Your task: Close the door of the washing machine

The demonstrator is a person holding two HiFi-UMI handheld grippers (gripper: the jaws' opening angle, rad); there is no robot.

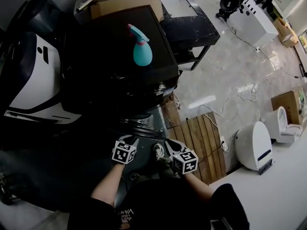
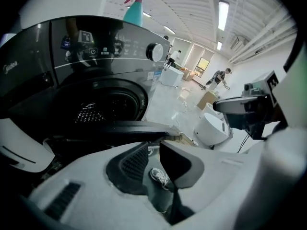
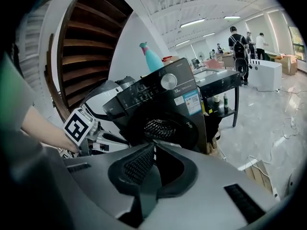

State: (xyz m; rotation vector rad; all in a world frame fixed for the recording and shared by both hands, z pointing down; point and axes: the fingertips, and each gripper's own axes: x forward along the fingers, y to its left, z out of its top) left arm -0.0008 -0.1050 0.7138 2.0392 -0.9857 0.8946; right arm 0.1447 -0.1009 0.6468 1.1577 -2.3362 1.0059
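A black front-loading washing machine (image 1: 120, 66) stands below me with a teal spray bottle (image 1: 140, 47) on its top. Its round door (image 1: 144, 122) hangs swung open towards me. In the left gripper view the door's dark edge (image 2: 120, 128) lies across, just beyond my fingertips, with the drum opening (image 2: 105, 104) behind it. My left gripper (image 1: 132, 141) sits before the door, its jaws a narrow gap apart with nothing between them. My right gripper (image 1: 169, 143) is beside it, jaws closed together and empty, facing the drum opening (image 3: 160, 128).
A white appliance (image 1: 33, 75) stands against the machine's left side. A wooden pallet (image 1: 201, 143) lies on the floor to the right, with a white toilet-shaped unit (image 1: 254, 145) and loose cables (image 1: 249, 92) beyond. A black table (image 1: 187, 23) stands behind the machine. People (image 3: 238, 47) walk far off.
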